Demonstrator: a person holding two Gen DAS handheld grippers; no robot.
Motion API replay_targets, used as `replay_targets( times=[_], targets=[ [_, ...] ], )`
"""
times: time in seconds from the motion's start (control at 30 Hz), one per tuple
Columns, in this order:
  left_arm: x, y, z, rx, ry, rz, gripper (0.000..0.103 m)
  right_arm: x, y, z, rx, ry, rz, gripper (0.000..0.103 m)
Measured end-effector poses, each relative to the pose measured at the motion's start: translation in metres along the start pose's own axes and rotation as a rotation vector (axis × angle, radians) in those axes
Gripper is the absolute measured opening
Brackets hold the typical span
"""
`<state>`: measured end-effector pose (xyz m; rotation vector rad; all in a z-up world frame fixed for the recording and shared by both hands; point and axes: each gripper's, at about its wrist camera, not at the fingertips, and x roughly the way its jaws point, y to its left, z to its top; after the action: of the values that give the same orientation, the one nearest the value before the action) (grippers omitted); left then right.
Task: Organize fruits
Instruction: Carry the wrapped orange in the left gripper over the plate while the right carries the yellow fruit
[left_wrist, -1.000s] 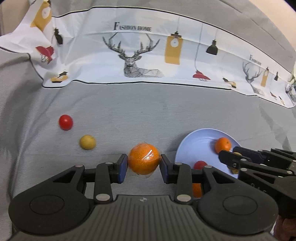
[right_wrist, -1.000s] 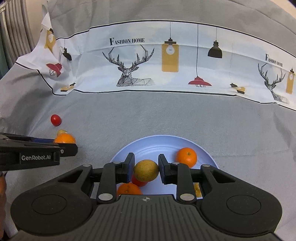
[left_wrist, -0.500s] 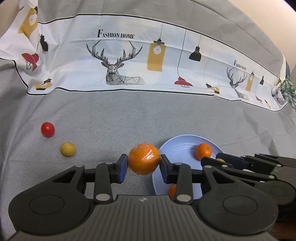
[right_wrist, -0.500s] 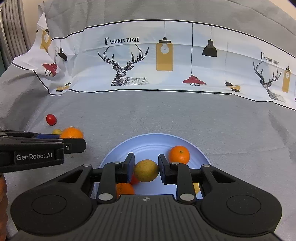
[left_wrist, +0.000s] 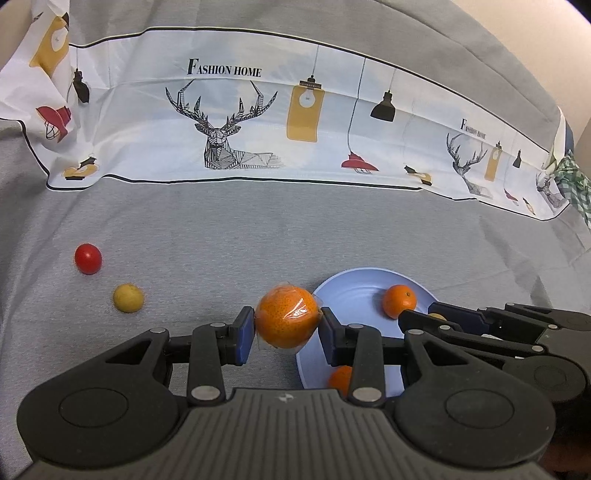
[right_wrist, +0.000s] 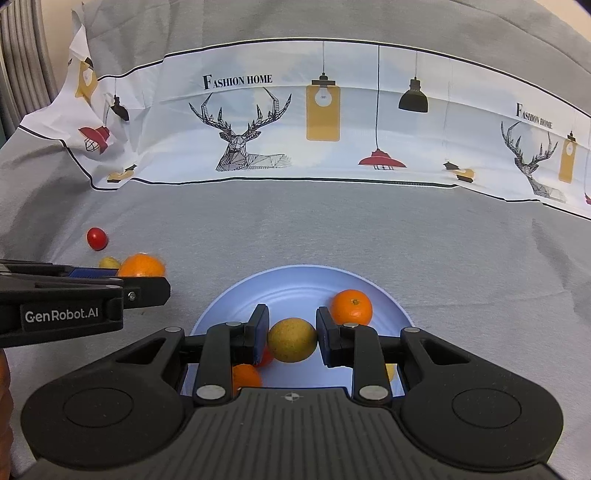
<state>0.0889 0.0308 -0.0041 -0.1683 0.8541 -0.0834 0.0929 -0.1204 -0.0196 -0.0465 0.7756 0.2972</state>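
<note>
Left gripper clamped on wrapped orange, beside rim of blue plate. Right gripper gripped yellow fruit above the plate. Risks: slippery wrap letting the orange squirt out; released fruit knocking the small orange, rolling off; grippers colliding over the plate.

Plate sits on the cloth, near centre-front; three loose fruits lie in it: one at back right, one at front left, a third just behind that. Right gripper is over the plate with a round fruit between its fingers. Left gripper is beside the plate's left rim, clamping a wrapped fruit. Further left on the cloth lie two small fruits, one nearer, one behind it. Printed cloth band runs along the back.
</note>
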Motion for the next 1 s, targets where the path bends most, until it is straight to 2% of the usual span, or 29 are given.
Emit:
replay_targets(
  times=[0.43,0.73,0.9,1.0],
  targets=[
    [0.002,-0.003,-0.001,0.009,-0.001,-0.003,0.041,-0.005,-0.012,-0.001,0.003,-0.001,-0.031,0.029],
    [0.005,-0.007,-0.001,0.013,0.002,-0.013,0.041,-0.011,-0.034,-0.005,0.019,-0.002,-0.072,0.029],
    [0.008,-0.014,-0.003,0.018,0.012,-0.056,0.041,-0.014,-0.047,-0.008,0.033,0.001,-0.084,0.029],
    [0.012,-0.023,-0.006,0.038,0.04,-0.118,0.041,-0.015,-0.052,-0.009,0.037,0.002,-0.089,0.029]
  ],
)
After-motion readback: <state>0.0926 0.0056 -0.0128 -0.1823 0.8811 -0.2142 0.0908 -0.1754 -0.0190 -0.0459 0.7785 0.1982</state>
